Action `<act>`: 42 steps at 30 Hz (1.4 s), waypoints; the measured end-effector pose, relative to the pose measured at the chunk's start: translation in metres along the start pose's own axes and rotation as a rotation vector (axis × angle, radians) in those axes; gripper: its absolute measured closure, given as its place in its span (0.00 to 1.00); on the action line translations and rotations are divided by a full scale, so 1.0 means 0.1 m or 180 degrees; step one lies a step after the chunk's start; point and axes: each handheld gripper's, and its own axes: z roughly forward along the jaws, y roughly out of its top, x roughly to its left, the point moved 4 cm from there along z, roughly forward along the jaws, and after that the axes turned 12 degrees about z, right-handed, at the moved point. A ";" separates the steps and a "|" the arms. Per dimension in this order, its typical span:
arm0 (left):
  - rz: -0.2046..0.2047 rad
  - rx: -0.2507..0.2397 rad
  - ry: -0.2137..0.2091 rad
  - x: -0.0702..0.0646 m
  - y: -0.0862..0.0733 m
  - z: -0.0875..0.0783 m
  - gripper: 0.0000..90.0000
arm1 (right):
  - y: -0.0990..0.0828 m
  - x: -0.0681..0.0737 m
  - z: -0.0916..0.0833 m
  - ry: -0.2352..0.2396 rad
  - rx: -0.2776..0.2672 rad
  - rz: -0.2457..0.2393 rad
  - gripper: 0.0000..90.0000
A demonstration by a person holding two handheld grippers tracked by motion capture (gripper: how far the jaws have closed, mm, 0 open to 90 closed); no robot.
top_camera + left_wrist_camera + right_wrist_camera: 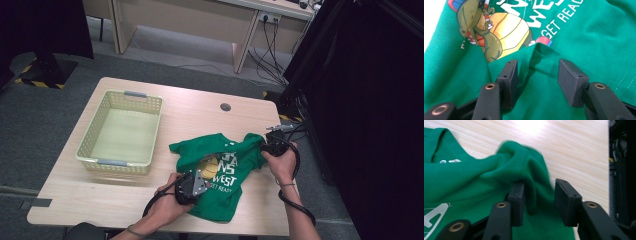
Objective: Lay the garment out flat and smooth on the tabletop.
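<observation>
Nearest the high camera, the person's forearms come in from the bottom edge, each hand carrying tongs over a green T-shirt (220,175) that lies rumpled on the right half of the wooden tabletop (190,107).

Starting from the left, a pale yellow plastic basket (121,131) stands on the tabletop, well apart from the shirt. Next comes the left tongs (194,184), resting on the shirt's lower left part. In the left gripper view (537,73) its two black pads stand apart with a raised fold of green cloth between them; the cloth lies against the left pad, while the right pad stands clear of it, so the tongs are released rather than clenched.

Across the chest the print shows a cartoon dinosaur beside a yellow shell-like shape, with white lettering: "WEST" and "GET READY" can be read, and the line above is cut off.

Farther right, the right tongs (270,146) sit at the shirt's right sleeve. In the right gripper view (539,201) the bunched sleeve hangs between the pads, touching the left one, with a gap to the right one: released, not grasping.
</observation>
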 end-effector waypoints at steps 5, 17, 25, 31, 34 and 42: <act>-0.0092 -0.0034 0.0025 0.05 0.00 -0.04 0.54 | -0.05 -0.05 -0.17 -0.0033 -0.0164 0.0027 0.63; -0.0222 -0.0075 0.0075 0.16 -0.01 -0.12 0.52 | -0.61 0.18 -0.55 0.0489 -0.0128 -0.0017 0.60; -0.0206 -0.0114 0.0077 0.16 0.02 -0.14 0.52 | -0.91 0.43 -0.67 0.0809 -0.0014 -0.0109 0.58; -0.0163 -0.0149 0.0014 0.12 0.05 -0.11 0.52 | -1.07 0.67 -0.61 0.1018 0.0165 -0.0309 0.57; -0.0136 -0.0136 -0.0028 0.09 0.05 -0.08 0.52 | -1.12 0.73 -0.56 0.1040 0.0231 -0.0360 0.57; -0.0132 -0.0099 -0.0033 0.10 0.03 -0.03 0.52 | -1.20 0.74 -0.58 0.1067 0.0291 -0.0414 0.62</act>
